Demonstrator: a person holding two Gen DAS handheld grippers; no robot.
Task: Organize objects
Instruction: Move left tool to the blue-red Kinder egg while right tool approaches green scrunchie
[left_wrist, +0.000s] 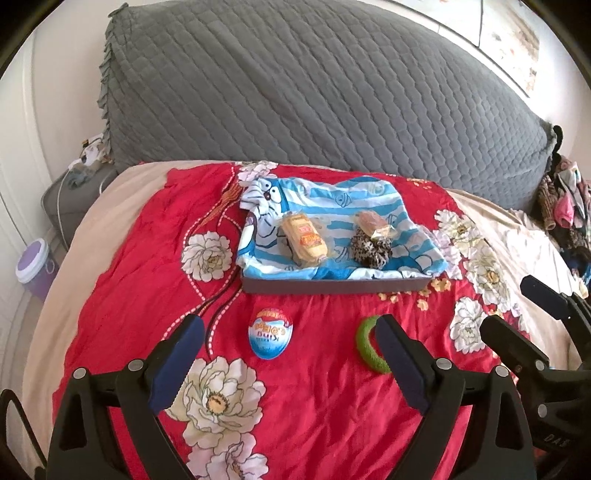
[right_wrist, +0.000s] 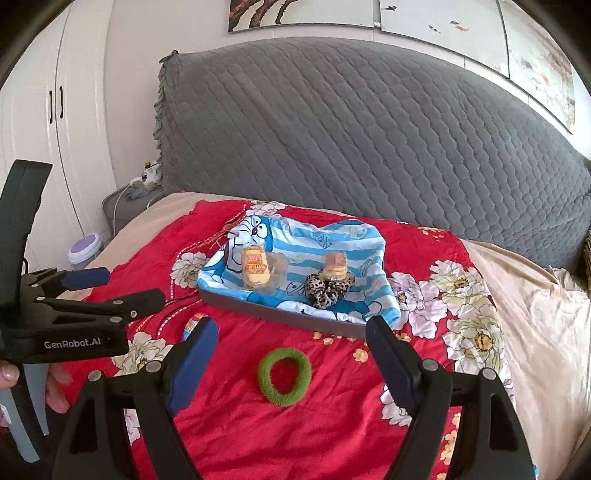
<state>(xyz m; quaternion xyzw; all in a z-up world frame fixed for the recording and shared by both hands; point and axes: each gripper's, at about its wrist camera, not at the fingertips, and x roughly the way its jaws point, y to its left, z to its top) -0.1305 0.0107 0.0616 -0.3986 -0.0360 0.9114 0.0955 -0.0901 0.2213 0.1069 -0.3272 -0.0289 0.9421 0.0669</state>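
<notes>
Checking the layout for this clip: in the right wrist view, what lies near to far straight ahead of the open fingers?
Green hair tie → dark tray edge → leopard scrunchie → wrapped snack → blue striped cloth → grey quilted headboard.

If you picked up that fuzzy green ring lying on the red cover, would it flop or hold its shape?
The green ring looks like a plush hair tie, so it would probably sag and squash between the fingers. It seems light. Lying flat, it is unlikely to roll.
</notes>
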